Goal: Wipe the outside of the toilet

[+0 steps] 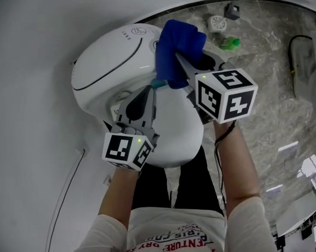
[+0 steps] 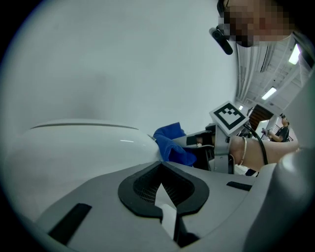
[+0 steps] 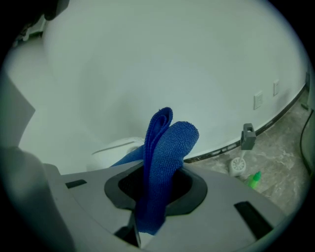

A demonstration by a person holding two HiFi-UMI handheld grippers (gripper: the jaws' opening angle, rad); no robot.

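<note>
Left gripper (image 1: 153, 87) jaws were together, empty, frame centre | right gripper (image 1: 182, 64) pinched folded, nubby blue microfibre cloth (image 1: 176, 46) | cloth lay on glossy, rounded white toilet (image 1: 111, 56), upper centre | veined marble floor (image 1: 264, 54), upper right

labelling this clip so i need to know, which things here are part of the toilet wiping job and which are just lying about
In the job:
toilet
blue cloth, clamped in the jaws of the right gripper
left gripper, jaws together, empty

Lying about:
green bottle
white round thing
grey block
cable on the floor
</note>
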